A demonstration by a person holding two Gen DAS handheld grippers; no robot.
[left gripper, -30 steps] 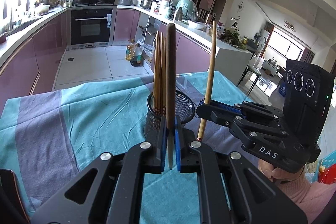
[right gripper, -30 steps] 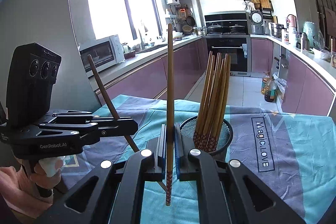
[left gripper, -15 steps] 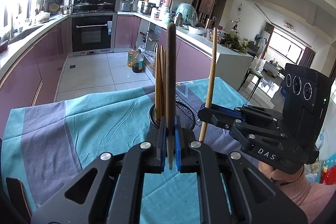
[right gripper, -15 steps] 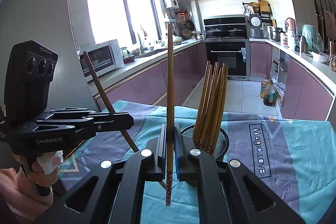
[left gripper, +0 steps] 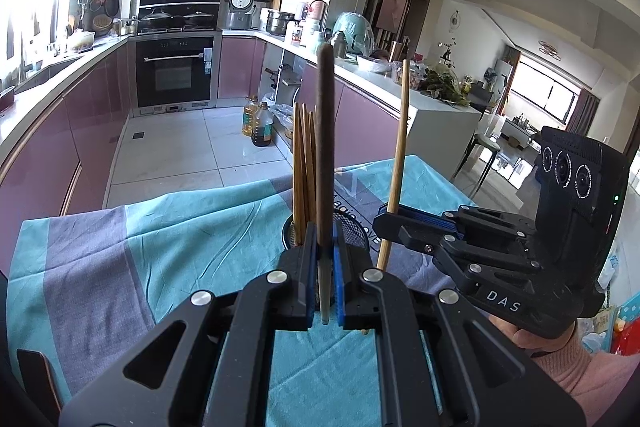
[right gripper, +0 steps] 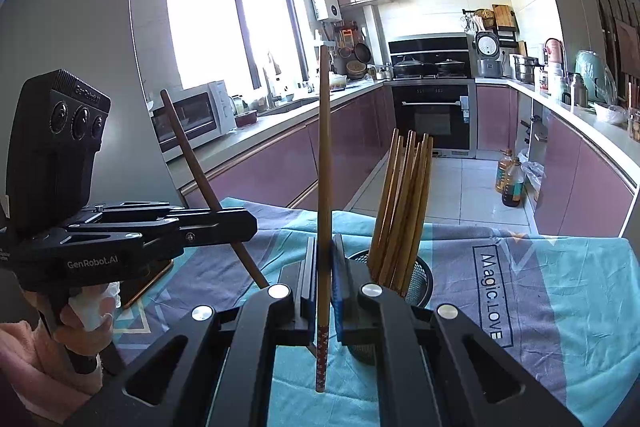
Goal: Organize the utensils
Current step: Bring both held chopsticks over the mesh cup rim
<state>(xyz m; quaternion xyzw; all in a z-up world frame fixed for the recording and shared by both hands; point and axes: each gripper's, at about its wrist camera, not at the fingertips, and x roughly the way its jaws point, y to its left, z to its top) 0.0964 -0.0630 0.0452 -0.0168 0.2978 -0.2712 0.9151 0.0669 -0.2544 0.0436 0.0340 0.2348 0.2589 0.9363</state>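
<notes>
On the left wrist view:
Left gripper [left gripper: 323, 283]: jaws closed onto a dark brown chopstick [left gripper: 324, 155], which stands upright between the blue pads [left gripper: 339, 279]; its lower tip shows just below them.
Mesh holder [left gripper: 354, 227]: black, round, on the table directly beyond the left gripper, largely hidden by it.
Bundle of chopsticks [left gripper: 301, 163]: light brown, upright in the mesh holder, just left of the gripped stick.
Right gripper [left gripper: 386, 225]: at right, jaws closed onto a light chopstick [left gripper: 398, 155] that leans slightly right at the top.
Tablecloth [left gripper: 160, 239]: teal and grey-purple bands, wrinkled.

On the right wrist view:
Right gripper [right gripper: 323, 283]: jaws closed onto the light chopstick [right gripper: 325, 163], upright; its patterned red end hangs below the pads.
Mesh holder [right gripper: 420, 277]: just right of the fingers, on the tablecloth [right gripper: 560, 287].
Bundle of chopsticks [right gripper: 404, 211]: leaning right inside the holder.
Left gripper [right gripper: 244, 225]: at left, jaws closed onto the dark brown chopstick [right gripper: 188, 147], tilted with its top to the left.
</notes>
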